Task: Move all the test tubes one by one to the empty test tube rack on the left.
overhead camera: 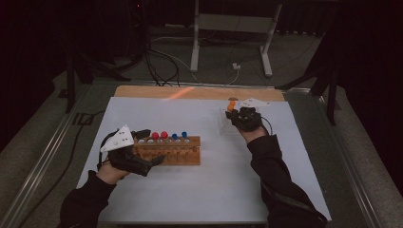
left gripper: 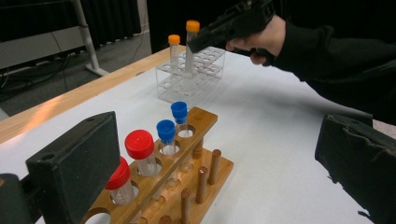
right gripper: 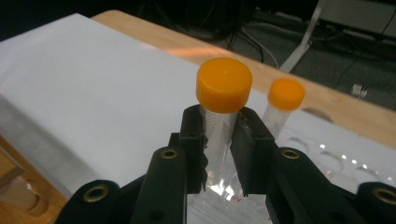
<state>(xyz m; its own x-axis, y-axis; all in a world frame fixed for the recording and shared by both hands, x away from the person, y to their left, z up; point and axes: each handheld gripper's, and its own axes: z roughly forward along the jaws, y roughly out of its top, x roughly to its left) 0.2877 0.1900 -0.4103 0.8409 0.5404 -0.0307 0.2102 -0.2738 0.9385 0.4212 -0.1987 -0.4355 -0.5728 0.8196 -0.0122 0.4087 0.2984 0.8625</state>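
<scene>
Orange-capped tube is clamped just under its cap between the jaws of the right hand-held gripper, above the clear rack at the far right of the worktop. The step in hand is judged to be the lifting of this tube out of the clear rack; a second orange-capped tube is left standing just beside it. The next move probably calls for a straight pull upward until the tube's foot is free of its hole, then a carry toward the wooden rack, where red-capped tubes and blue-capped tubes are already seated. The left hand-held gripper is held wide at the wooden rack, nothing gripped.
</scene>
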